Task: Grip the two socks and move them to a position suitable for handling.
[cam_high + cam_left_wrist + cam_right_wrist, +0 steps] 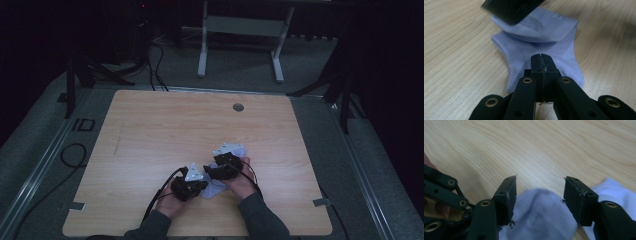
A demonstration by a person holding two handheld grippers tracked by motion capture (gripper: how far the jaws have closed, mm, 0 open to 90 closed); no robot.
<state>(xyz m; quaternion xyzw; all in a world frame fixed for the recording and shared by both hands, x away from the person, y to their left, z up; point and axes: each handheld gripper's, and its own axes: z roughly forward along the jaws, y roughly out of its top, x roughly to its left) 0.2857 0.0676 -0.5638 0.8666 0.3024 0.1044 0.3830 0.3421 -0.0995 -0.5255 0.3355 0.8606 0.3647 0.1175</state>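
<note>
The jaws of the left gripper [541, 58] are pressed together, their tips meeting in a thin seam that rests on the near edge of a pale lilac sock [541, 42]; whether a pinch of the fabric is caught in that seam cannot be told. The sock lies flat on the wooden surface [456, 50] directly ahead of those jaws, with its upper part folded back over itself, and a small printed mark sits on the fold toward the far right. Just beyond the fold, a blurred black part of the right gripper [510, 8] hangs over the sock's far end. The jaws of the right gripper [539, 195] stand apart at a middling width, with a rounded hump of the same sock [540, 217] sitting between them; neither pad presses on it, and more of the fabric shows outside the right-hand jaw. Past those jaws lies bare wood grain [549, 147]. In the high view, both grippers sit close together near the front edge of the surface, the left gripper [192, 184] just left of the sock [215, 186] and the right gripper [220, 169] over it, each held in a hand.
</note>
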